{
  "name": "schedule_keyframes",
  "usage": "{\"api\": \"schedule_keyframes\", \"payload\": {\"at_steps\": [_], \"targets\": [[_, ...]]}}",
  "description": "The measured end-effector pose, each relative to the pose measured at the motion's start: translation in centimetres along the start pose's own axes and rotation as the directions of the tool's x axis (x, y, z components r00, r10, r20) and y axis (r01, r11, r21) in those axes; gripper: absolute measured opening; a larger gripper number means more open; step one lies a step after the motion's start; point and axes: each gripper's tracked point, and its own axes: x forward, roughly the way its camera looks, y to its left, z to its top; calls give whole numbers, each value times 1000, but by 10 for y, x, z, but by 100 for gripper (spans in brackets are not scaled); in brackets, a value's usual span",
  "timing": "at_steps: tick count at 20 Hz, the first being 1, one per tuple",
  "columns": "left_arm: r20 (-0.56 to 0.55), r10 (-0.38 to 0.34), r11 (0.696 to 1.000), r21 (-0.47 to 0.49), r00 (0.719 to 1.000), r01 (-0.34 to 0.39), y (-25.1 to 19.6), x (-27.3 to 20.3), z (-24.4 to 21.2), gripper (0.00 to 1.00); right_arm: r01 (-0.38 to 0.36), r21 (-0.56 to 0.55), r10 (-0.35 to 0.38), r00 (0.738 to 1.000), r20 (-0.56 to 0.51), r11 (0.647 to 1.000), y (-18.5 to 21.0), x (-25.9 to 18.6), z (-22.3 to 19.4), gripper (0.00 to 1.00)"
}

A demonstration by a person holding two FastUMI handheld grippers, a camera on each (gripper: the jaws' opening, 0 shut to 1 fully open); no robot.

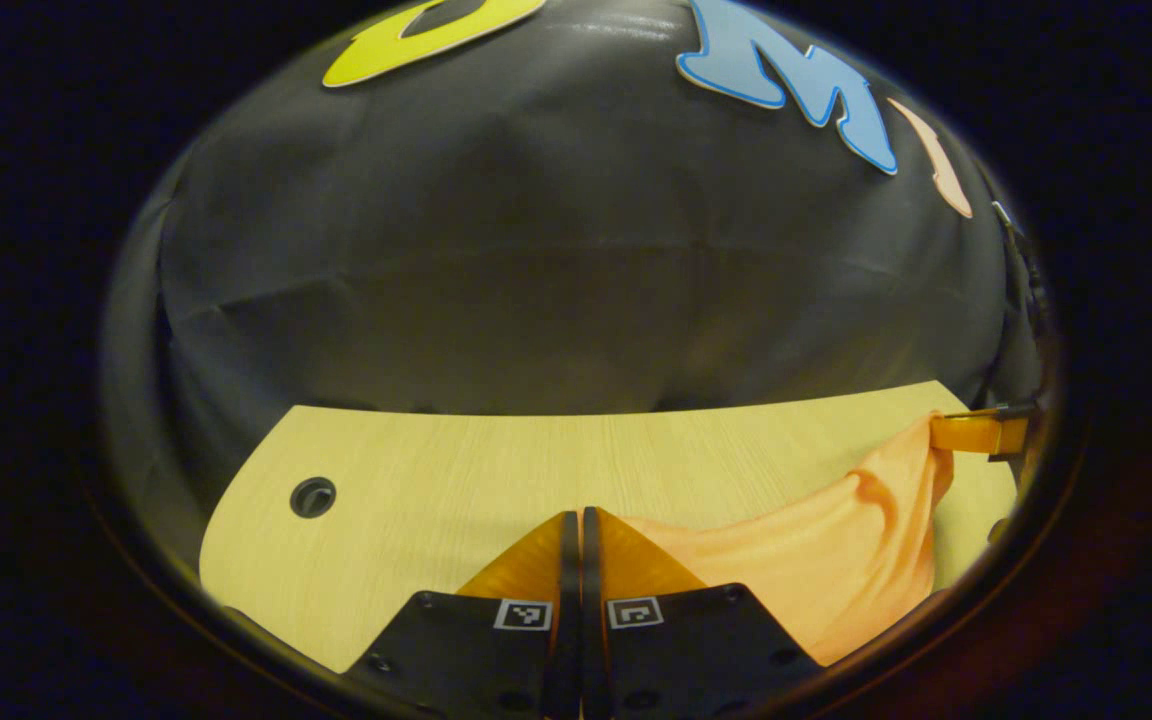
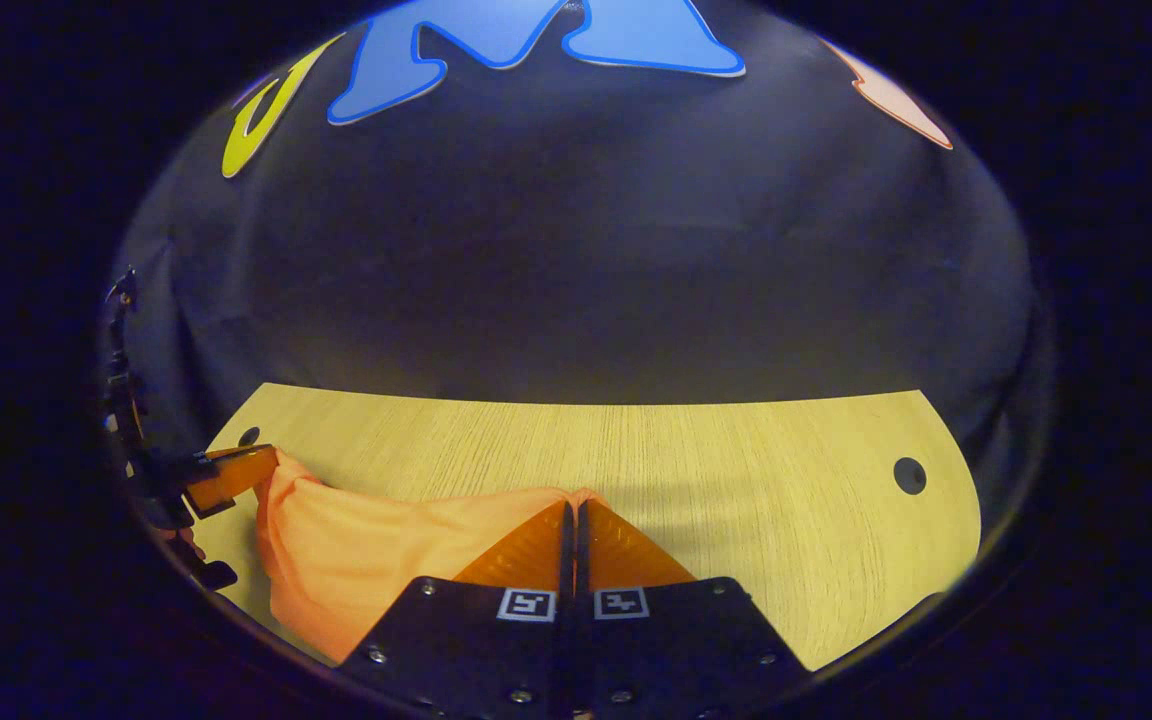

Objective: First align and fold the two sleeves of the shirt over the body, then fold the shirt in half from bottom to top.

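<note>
An orange shirt [image 1: 836, 550] hangs in a sagging span between my two grippers, above a light wooden table [image 1: 436, 470]. In the left gripper view my left gripper [image 1: 581, 515] is shut, and the cloth runs from its tips off to the right. There the cloth rises to the right gripper [image 1: 976, 433], which pinches its far corner. In the right gripper view my right gripper [image 2: 574, 503] is shut on the shirt [image 2: 366, 550]. The fabric stretches left to the left gripper [image 2: 226, 475], held by a hand at the edge. The sleeves are hidden in the bunched cloth.
The table [image 2: 736, 470] has a round cable hole [image 1: 313, 497] near one far corner and another hole [image 2: 909, 475] near the opposite corner. Behind the table's far edge hangs the black cloth wall [image 1: 576, 270].
</note>
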Motion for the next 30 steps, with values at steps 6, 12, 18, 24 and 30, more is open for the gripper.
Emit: {"api": "schedule_keyframes", "payload": {"at_steps": [6,12,18,24,30], "targets": [[-22,-4,1000,16,1000,4,1,25,-14,6,24,0,-24,999,-49,1000,-11,35,-26,0],[-30,-27,1000,-14,999,27,-8,14,-8,42,39,-12,-39,998,-52,999,-11,31,-25,24],[13,-22,999,-38,1000,22,-16,-32,29,72,35,-12,-35,999,2,999,-7,-15,2,54],[72,-26,999,-19,997,28,-31,-129,62,69,27,-23,-25,996,84,999,7,-107,26,54],[152,-24,999,-20,988,28,-51,-243,92,75,23,-28,-17,984,177,999,23,-215,39,54]]}}
